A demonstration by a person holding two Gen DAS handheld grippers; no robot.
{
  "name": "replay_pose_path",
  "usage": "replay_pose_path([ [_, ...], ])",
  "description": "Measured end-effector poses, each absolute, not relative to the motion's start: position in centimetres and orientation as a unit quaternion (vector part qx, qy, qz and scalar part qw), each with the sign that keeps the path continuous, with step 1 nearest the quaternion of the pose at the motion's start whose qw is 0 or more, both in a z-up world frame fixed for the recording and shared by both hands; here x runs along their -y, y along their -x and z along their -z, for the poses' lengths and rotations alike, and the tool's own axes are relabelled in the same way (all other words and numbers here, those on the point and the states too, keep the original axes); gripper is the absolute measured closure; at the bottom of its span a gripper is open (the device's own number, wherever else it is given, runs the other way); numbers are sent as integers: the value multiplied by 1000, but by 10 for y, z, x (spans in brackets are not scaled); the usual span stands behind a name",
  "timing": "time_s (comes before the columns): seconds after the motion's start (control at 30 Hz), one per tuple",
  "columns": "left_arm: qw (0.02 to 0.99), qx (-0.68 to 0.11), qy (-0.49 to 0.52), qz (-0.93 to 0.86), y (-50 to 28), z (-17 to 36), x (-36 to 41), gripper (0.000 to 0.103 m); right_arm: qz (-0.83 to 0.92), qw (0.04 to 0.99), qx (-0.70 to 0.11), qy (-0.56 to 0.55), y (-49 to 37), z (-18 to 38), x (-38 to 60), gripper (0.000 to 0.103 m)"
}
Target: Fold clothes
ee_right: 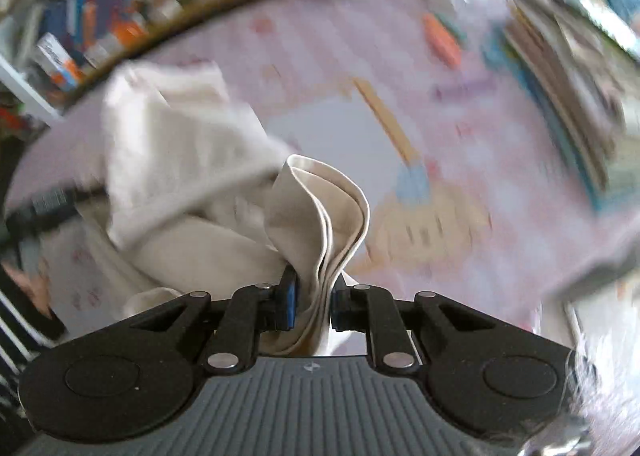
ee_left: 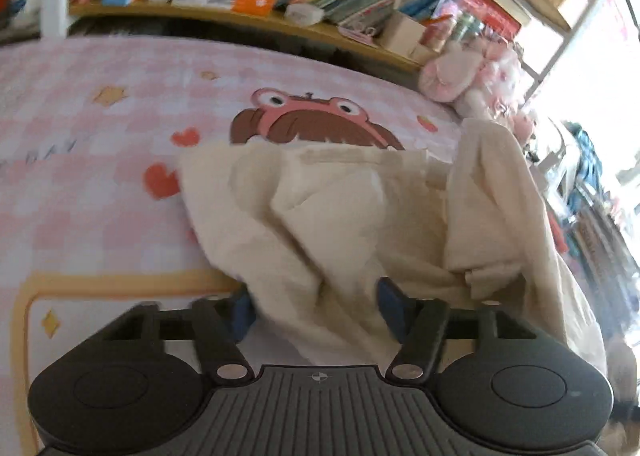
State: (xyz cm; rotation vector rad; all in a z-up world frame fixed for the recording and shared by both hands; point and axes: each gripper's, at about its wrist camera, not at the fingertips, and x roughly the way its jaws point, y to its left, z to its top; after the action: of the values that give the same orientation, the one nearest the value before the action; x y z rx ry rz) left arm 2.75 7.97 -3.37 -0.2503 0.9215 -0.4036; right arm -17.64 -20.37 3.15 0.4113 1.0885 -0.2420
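A cream garment [ee_left: 340, 216] lies rumpled on the pink checked bedspread [ee_left: 88, 184], one part lifted up at the right of the left wrist view. My left gripper [ee_left: 316, 310] is open, its blue pads [ee_left: 390, 306] wide apart, and the near edge of the garment drapes between them. In the right wrist view the cream garment [ee_right: 180, 160] trails away to the left. My right gripper [ee_right: 314, 296] is shut on a bunched, layered fold of it that stands up between the fingers. That view is blurred by motion.
A wooden shelf [ee_left: 240, 16] crammed with books and boxes runs along the far side of the bed. Pink plush toys [ee_left: 460, 76] sit at its right end. Stacked books [ee_right: 560, 96] lie on the right. A person's striped sleeve [ee_right: 16, 336] shows at the left edge.
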Motion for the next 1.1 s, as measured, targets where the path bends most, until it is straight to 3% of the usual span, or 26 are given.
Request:
replay_pose_path([
  [0.03,869,-440,114,195,-30,34,-76,77,123,830,-513,-185,179,-31,201,86],
  [0.07,869,-440,109,198,-32,35,-71,89,131,832,-510,-173,181,-32,198,82],
  [0.1,869,-440,104,200,-35,35,-67,93,137,838,-506,-154,181,-37,194,73],
  [0.13,871,-437,102,201,-35,34,-67,94,142,844,-500,-132,180,-43,191,62],
  [0.3,883,-399,116,217,-18,9,-86,95,110,887,-448,-25,160,-88,168,35],
  [0.43,884,-392,123,222,-10,5,-95,95,33,909,-415,1,114,-113,141,22],
  [0.6,888,-385,125,217,3,3,-102,95,-48,892,-448,-15,39,-83,110,21],
  [0.67,890,-382,132,211,7,2,-109,95,-50,876,-479,-2,16,-55,99,25],
  [0.7,892,-379,137,207,9,1,-114,95,-50,868,-494,5,5,-41,94,43],
  [0.73,894,-375,143,201,11,0,-121,95,-48,866,-498,12,1,-33,95,81],
  [0.77,895,-371,151,196,12,-1,-129,95,-45,867,-496,17,-1,-29,99,87],
  [1.1,917,-310,210,134,24,-31,-239,95,44,915,-382,-119,38,-91,209,95],
])
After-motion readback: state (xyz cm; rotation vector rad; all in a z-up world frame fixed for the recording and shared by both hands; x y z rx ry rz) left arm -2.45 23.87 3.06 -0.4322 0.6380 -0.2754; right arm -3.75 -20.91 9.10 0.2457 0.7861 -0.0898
